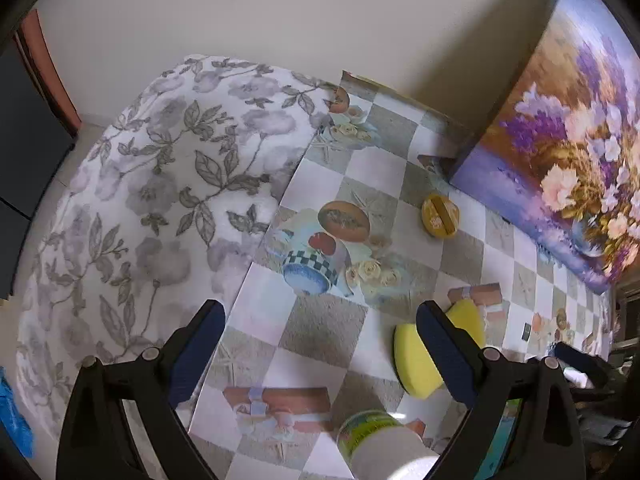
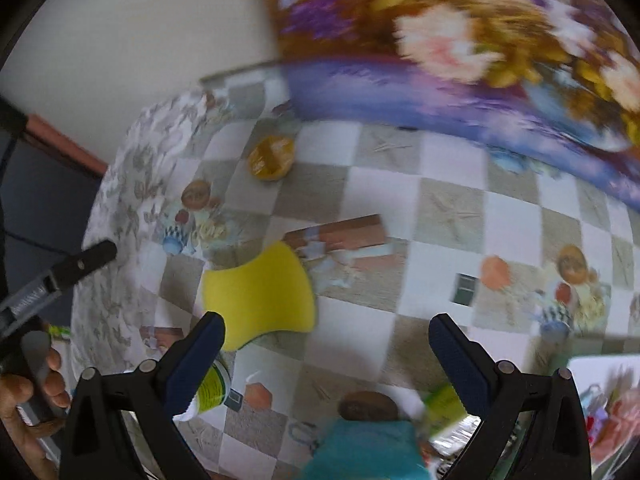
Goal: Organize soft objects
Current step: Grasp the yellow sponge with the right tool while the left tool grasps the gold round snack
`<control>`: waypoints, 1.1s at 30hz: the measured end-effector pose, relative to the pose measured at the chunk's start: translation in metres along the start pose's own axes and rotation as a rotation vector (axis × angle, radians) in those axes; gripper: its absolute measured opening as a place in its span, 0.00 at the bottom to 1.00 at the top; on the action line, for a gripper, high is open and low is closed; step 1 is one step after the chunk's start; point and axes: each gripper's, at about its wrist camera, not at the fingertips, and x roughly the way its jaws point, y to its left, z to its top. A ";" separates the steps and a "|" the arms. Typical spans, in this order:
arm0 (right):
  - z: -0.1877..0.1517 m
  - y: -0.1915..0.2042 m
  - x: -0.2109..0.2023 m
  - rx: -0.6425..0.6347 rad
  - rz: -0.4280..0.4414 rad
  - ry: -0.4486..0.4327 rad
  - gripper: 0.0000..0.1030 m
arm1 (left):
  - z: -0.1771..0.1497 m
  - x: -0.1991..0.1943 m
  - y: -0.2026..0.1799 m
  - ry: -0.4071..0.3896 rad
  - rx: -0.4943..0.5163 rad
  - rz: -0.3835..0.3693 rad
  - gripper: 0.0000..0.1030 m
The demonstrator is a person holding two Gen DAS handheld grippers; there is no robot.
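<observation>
A yellow hourglass-shaped sponge point(image 1: 416, 360) point(image 2: 260, 292) lies flat on the checkered tablecloth point(image 1: 328, 320) point(image 2: 440, 208). My left gripper point(image 1: 320, 320) hovers open above the cloth, and its right finger hides part of the sponge. My right gripper point(image 2: 326, 330) is also open with nothing between its fingers; the sponge lies just ahead of its left finger. A round yellow sponge pad point(image 1: 439, 216) point(image 2: 271, 158) sits farther back near the painted box. The right wrist view is motion-blurred.
A large box with a purple flower painting point(image 1: 560, 160) point(image 2: 460, 60) stands along the right and back. A floral-print cushion point(image 1: 160, 200) borders the cloth on the left. A white bottle with a green label point(image 1: 372, 436) point(image 2: 212, 388) stands near the front. A hand point(image 2: 32, 400) holds the other gripper's handle.
</observation>
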 end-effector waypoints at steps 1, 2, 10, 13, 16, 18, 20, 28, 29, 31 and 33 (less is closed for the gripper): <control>0.002 0.006 0.009 -0.005 -0.006 0.020 1.00 | 0.001 0.003 0.003 0.006 -0.005 -0.005 0.94; 0.002 0.010 0.015 -0.008 -0.010 0.036 1.00 | 0.001 0.008 0.004 0.016 -0.005 -0.005 0.94; 0.004 0.043 0.061 -0.077 -0.005 0.128 1.00 | -0.006 0.050 0.022 0.105 -0.025 -0.027 0.94; 0.003 0.057 0.072 -0.131 -0.036 0.143 1.00 | -0.010 0.060 0.028 0.120 -0.033 -0.034 0.94; 0.003 0.063 0.082 -0.153 -0.058 0.164 1.00 | -0.012 0.066 0.036 0.130 -0.045 -0.044 0.94; 0.002 0.064 0.088 -0.156 -0.074 0.174 1.00 | -0.013 0.070 0.039 0.136 -0.051 -0.046 0.94; 0.002 0.063 0.094 -0.145 -0.050 0.191 1.00 | -0.013 0.074 0.042 0.142 -0.055 -0.050 0.94; 0.001 0.059 0.098 -0.118 0.014 0.195 0.92 | -0.018 0.076 0.042 0.156 -0.053 -0.061 0.94; 0.002 0.058 0.097 -0.108 0.031 0.192 0.89 | -0.018 0.076 0.041 0.156 -0.053 -0.061 0.94; 0.004 0.053 0.093 -0.099 0.038 0.183 0.84 | -0.018 0.077 0.039 0.157 -0.050 -0.057 0.94; 0.006 0.046 0.087 -0.084 0.062 0.169 0.76 | -0.018 0.076 0.039 0.159 -0.050 -0.057 0.94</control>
